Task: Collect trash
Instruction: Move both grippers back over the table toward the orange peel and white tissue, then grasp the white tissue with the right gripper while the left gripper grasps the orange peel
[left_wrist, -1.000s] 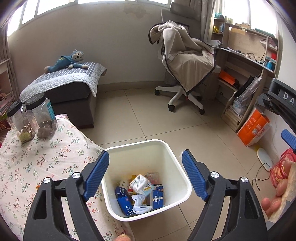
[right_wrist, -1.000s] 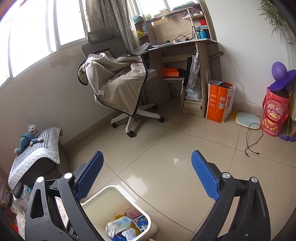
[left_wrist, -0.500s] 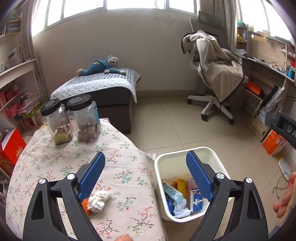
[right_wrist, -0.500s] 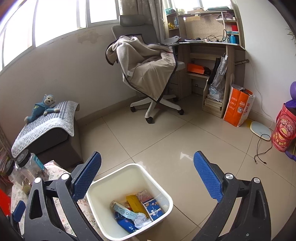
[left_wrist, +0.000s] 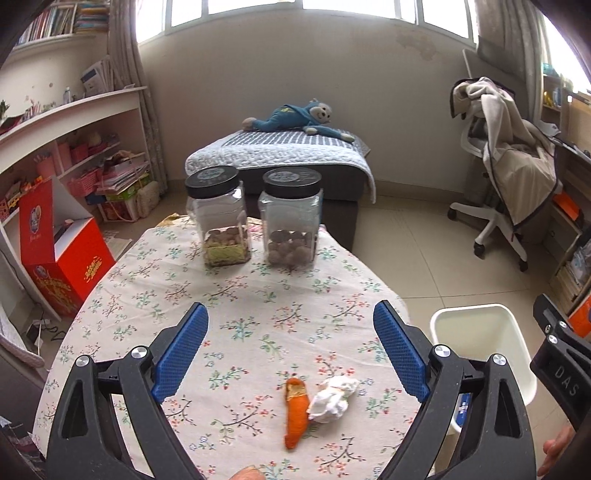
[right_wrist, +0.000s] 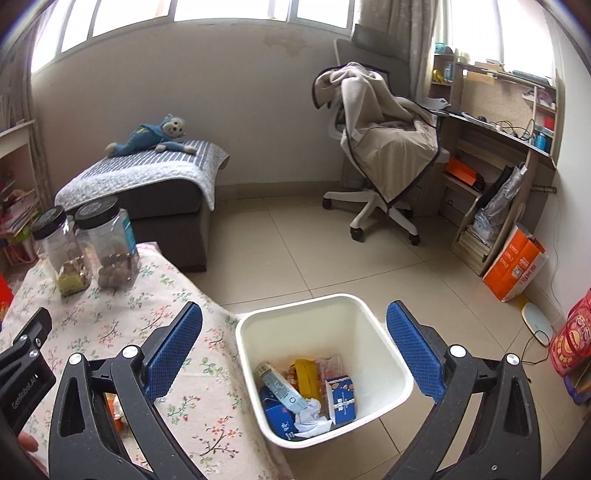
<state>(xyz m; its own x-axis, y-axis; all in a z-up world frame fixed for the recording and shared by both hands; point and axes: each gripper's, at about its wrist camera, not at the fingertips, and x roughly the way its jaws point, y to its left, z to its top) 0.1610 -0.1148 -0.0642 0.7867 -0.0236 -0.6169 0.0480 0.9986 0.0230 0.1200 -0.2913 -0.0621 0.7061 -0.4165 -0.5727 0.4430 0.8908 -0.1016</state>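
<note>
Both claws gape wide and hold nothing: the left gripper (left_wrist: 290, 345) hangs over the floral tablecloth (left_wrist: 240, 295), where an orange wrapper (left_wrist: 296, 411) touches a crumpled tissue (left_wrist: 332, 398). Only the right gripper (right_wrist: 295, 347) sees packets inside the white bin (right_wrist: 369, 321), standing on tiled floor (right_wrist: 295, 251) beside the table.

A lived-in home room — quilt-covered ottoman (left_wrist: 284, 155) with plush monkey (left_wrist: 295, 118) at centre, cluttered bookshelves (left_wrist: 74, 147) at left, blanket-draped desk chair (right_wrist: 384, 155) and study desk (right_wrist: 506, 144) at upper right.
</note>
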